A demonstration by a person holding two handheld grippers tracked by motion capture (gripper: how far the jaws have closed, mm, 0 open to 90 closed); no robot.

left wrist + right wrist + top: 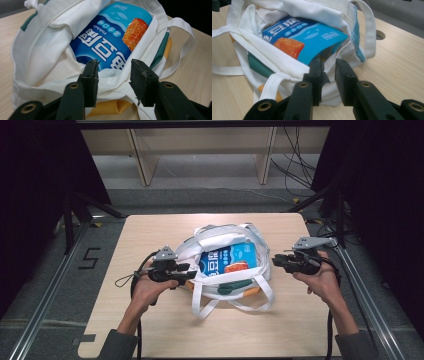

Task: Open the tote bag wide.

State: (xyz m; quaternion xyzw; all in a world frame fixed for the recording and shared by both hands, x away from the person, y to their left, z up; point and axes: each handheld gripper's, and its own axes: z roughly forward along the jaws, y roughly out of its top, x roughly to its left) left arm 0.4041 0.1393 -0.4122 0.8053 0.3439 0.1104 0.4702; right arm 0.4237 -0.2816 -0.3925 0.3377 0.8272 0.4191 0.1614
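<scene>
Near edge of the high view: two forearms come in from six o'clock, each hand carrying a hand-held gripper. Left hand-held gripper [192, 276] sits at nine o'clock of the bag [220, 240], jaws level, pointing toward three o'clock. In its own view the jaws stand apart, released; the bag's white rim [113, 77] lies loose between them, pads not pressing it. Right hand-held gripper [275, 260] is at three o'clock of the bag, pointing toward nine. Its jaws show a narrow gap, also released, with the bag's edge [327, 82] just at the tips; whether cloth touches a pad I cannot tell.

Bag lies flat mid-tabletop [150, 230], mouth open upward and held between the two grippers. Inside it a blue packet [229, 258], long axis running roughly eight to two o'clock, upper end toward the right side. Handles [200, 302] trail toward six o'clock.

Judgement: both grippers are equally close to the rim; the left one has the packet's lower end straight ahead of its jaws, so it looks better placed for a reach inside.

Farther off: floor, wooden frame legs, cables at one o'clock.
</scene>
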